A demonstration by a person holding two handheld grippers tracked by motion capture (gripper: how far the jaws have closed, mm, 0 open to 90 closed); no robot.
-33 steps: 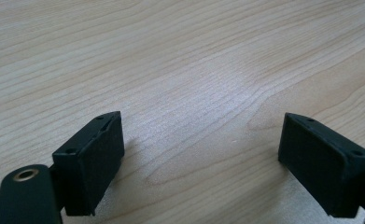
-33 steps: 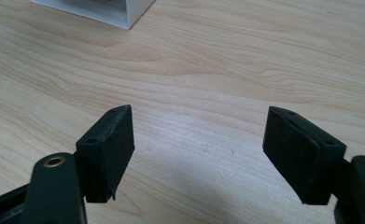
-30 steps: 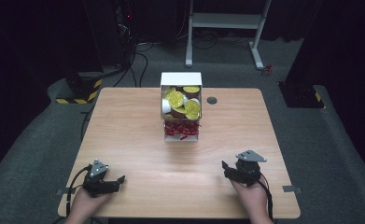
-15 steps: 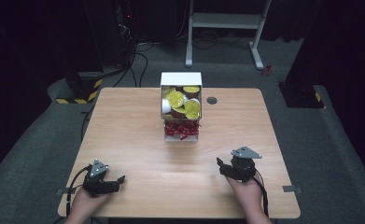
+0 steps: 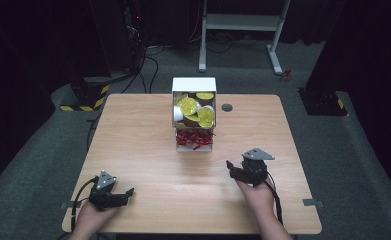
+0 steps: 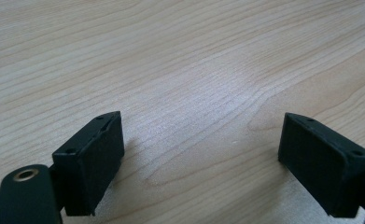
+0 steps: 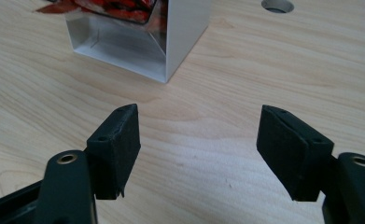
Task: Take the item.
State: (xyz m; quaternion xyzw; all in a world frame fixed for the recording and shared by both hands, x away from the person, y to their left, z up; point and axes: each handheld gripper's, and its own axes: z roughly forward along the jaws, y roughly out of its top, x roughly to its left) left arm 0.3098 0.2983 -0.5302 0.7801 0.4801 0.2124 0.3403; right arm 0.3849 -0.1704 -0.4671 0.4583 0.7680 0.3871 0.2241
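A white box [image 5: 194,84] stands open at the table's middle back, holding several brown cups with yellow tops [image 5: 188,106] above red paper shreds [image 5: 193,138]. My right gripper [image 5: 231,169] hovers at the front right, pointing left toward the box, a hand's length short of it. Its jaws have just been closing a little but stand apart with nothing between them. In the right gripper view the gripper [image 7: 199,144] faces the box's near corner [image 7: 185,32] and the shreds [image 7: 110,7]. My left gripper [image 5: 129,194] rests at the front left, open over bare wood [image 6: 199,154].
The wooden table [image 5: 133,135] has a round cable hole [image 5: 227,107] just right of the box, also seen in the right gripper view as a hole [image 7: 277,4]. Dark floor, cables and a white frame stand [image 5: 243,22] lie beyond the far edge.
The right gripper has moved up-left across the table toward the box, lifting slightly. The left gripper has stayed put.
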